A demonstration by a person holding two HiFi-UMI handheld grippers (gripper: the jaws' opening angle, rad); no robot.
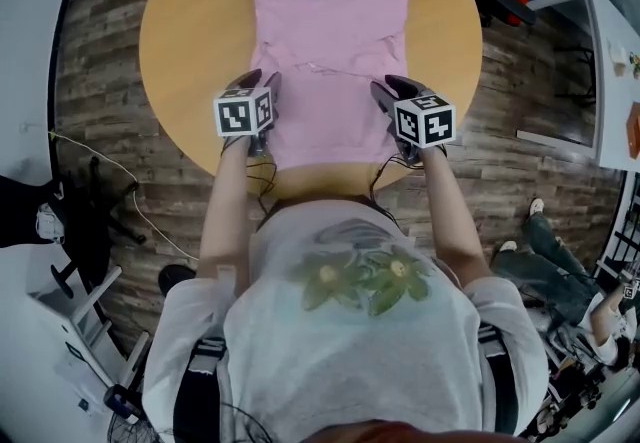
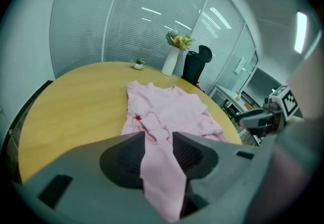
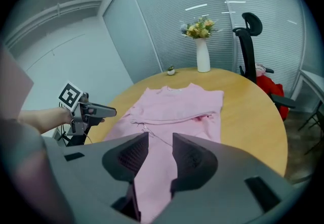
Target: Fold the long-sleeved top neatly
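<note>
Hem pickup in hand: long-sleeved top (image 1: 330, 51) is laid flat on round table (image 1: 190, 41), collar at 12 o'clock, hem (image 1: 330, 156) at 6 o'clock near the table edge, sleeves already crossed over the chest. Left gripper (image 2: 158, 136) is held at the hem corner toward 7 o'clock, right gripper (image 3: 161, 137) at the corner toward 5 o'clock. Both sets of jaws are seen about half parted; pink cloth shows in each gap but is not judged pinched, so nothing is held yet. For a clean fold, each corner is best taken with both layers well inside the pads, at matching spots on either side, before the jaws are closed. Hem should then be lifted evenly and carried toward 12 o'clock, kept taut between the grippers so that the crossed sleeves are not dragged. Uneven bites would likely skew the fold line.
</note>
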